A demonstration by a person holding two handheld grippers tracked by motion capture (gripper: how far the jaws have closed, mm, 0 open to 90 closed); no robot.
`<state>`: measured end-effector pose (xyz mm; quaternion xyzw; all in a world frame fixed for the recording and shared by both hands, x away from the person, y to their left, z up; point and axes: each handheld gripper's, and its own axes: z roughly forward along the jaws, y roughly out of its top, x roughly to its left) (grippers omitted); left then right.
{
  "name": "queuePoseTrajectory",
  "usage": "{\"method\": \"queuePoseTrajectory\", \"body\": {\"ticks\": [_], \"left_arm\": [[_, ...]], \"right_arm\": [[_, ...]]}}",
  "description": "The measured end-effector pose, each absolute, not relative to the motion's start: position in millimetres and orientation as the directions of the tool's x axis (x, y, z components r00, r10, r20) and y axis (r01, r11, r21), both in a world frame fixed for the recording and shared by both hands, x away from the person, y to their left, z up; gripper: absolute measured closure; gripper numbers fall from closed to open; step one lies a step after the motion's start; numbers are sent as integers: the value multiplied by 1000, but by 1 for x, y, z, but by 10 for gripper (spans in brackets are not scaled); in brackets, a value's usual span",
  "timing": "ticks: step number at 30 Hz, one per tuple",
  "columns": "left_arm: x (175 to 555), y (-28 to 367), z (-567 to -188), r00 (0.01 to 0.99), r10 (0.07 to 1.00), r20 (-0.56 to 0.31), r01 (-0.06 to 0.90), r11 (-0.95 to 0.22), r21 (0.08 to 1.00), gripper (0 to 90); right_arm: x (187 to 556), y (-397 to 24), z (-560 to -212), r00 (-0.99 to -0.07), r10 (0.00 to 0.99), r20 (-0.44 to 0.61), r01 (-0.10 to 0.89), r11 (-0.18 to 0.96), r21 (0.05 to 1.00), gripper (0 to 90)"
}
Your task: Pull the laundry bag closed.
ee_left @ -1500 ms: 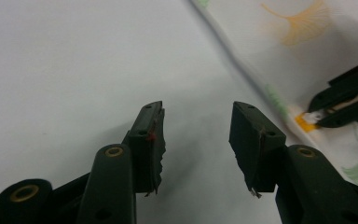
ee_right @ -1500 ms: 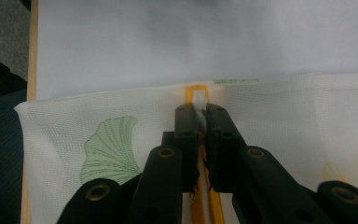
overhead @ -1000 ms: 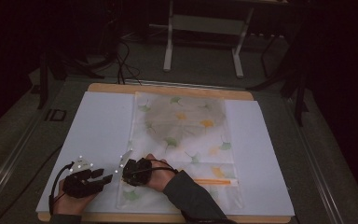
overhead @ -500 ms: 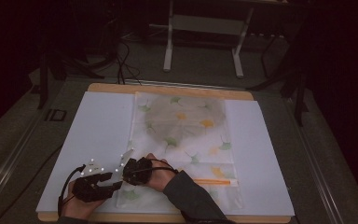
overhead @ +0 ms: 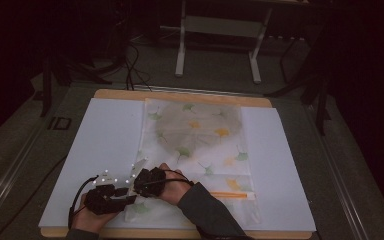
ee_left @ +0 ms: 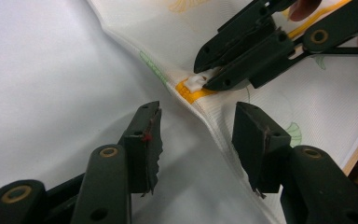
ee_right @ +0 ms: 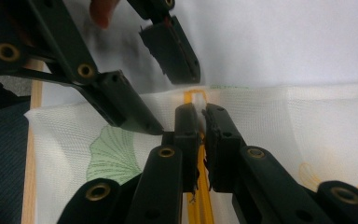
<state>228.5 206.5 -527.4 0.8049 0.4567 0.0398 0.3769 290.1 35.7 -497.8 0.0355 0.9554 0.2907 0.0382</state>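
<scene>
A white mesh bag (overhead: 200, 135) printed with green and yellow leaves lies flat on the white sheet. Its orange zipper (overhead: 230, 195) runs along the near end. My right gripper (ee_right: 201, 121) is shut on the white zipper pull (ee_left: 195, 83) at the bag's near left corner. My left gripper (ee_left: 198, 140) stands open just beside it, one jaw on either side of the raised fold of the bag's edge. Its jaws have just been closing and its pads (ee_left: 256, 144) are clear of the fabric. In the high view both grippers (overhead: 132, 192) meet at that corner.
A white sheet (overhead: 95, 145) covers the wooden table (overhead: 180, 95); its near edge runs close under the hands. A metal stand (overhead: 217, 30) and cables lie on the dark floor beyond the table.
My left gripper has edged right toward the bag's corner and the right gripper. The right hand and the bag have stayed put.
</scene>
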Motion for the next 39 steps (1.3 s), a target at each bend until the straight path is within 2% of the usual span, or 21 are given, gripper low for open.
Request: {"method": "queuePoseTrajectory", "body": {"ticks": [15,26,39], "left_arm": [[238,199,-534,618,698,-363,716,-309,625,621],[238,199,-534,631,683,-368,708,-312,634,865],[236,198,-534,634,688,-354,701,-318,638,885]], "right_arm": [[285,31,-491,-994,85,-74,25,809,587,847],[285,28,-490,-994,70,-78,12,815,579,846],[287,23,-496,-996,64,-62,17,819,573,849]]}}
